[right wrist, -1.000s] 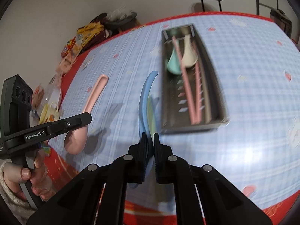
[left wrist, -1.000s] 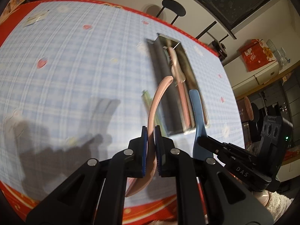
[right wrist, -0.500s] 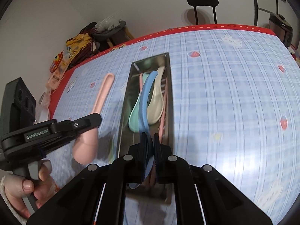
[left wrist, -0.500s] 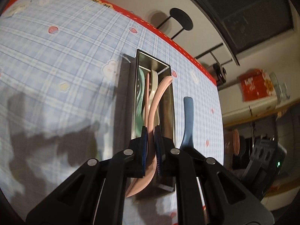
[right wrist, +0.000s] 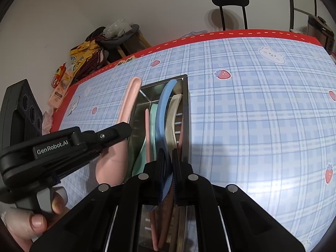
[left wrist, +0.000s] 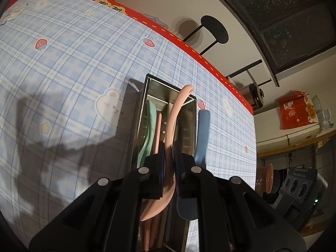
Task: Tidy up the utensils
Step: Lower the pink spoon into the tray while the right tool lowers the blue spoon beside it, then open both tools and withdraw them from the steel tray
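Black claw [right wrist: 167,168], silver screws, blue pads, "GenRobot.AI" marking.

Beyond my tongs, the table [right wrist: 252,109] wears a blue plaid cloth with strawberries, bears and a red border. Past its far edge I see a plain pale wall [right wrist: 105,4] and a black round-backed chair [right wrist: 230,0]. Far left of my right tongs, a cluttered stand [right wrist: 117,35] holds bags.
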A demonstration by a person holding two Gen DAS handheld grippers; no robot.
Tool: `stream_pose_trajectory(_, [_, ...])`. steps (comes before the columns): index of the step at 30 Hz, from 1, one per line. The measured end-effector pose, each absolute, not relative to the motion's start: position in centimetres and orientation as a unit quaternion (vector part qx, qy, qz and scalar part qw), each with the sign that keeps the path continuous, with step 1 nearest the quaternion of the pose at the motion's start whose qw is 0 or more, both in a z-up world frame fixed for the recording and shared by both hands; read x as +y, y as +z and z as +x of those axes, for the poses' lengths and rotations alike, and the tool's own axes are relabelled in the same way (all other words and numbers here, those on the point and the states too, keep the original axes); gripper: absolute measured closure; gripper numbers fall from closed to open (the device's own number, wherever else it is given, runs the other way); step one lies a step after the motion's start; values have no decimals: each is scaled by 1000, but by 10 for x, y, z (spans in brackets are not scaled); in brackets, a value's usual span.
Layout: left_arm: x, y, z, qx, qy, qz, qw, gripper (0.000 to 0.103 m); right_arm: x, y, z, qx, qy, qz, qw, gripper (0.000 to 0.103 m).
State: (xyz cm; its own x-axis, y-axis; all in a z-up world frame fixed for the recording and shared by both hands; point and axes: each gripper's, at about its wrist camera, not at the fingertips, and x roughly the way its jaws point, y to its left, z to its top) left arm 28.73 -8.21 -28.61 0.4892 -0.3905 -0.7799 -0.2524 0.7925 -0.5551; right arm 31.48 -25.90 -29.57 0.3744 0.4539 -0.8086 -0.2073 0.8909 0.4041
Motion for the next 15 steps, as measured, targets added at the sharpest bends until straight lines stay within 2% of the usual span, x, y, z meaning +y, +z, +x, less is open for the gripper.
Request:
stream_pose_trajectory(8, [-83,-293,297,510,-37,-315,800,92,-251,-304,330,521,197,121,822,95])
stream_pose_trajectory(10, [-82,-292,300,509,-41,-316,800,80,-250,-306,332,522,197,119,821,93])
stream_pose_trajectory(12, [-80,-287,301,501,-46,-316,805,75,-249,-305,333,519,197,118,823,93])
stream_pose_trajectory(15, [-77,-274,301,489,-51,-302,817,69,-251,-298,333,514,193,112,828,82])
